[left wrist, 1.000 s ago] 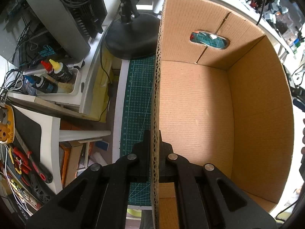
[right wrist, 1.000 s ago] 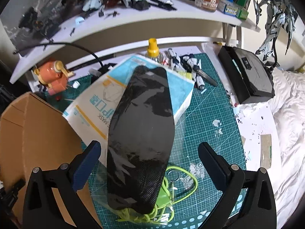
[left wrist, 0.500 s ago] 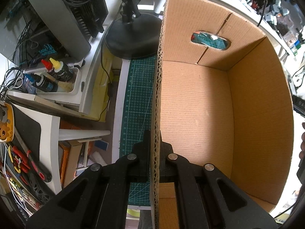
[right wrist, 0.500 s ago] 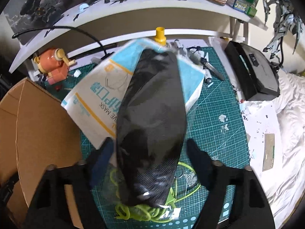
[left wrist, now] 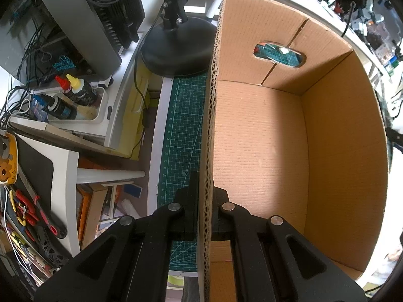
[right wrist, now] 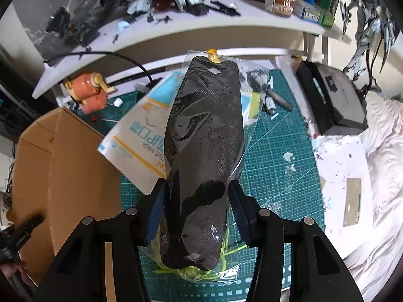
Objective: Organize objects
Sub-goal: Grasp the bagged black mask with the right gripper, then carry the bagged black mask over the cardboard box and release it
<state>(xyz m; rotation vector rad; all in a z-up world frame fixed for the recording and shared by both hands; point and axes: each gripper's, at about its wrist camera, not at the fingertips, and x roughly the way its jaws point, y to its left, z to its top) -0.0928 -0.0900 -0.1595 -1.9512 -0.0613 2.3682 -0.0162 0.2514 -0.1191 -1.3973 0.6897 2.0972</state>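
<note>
Jaws: left gripper (left wrist: 206, 201) is pinching the cardboard box (left wrist: 262, 146) wall, right gripper (right wrist: 197, 196) is squeezing the bagged black mask (right wrist: 204, 151) beside that box. Lamp base (left wrist: 176, 47) behind it is showing only in the left view.

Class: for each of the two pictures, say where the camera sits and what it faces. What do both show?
Left wrist: on the left gripper, looking down its fingers, clamped on a wall of the empty cardboard box.
Right wrist: on the right gripper, facing the cluttered desk; its fingers squeeze a bagged black mask.
Shared: the box and green cutting mat.
</note>
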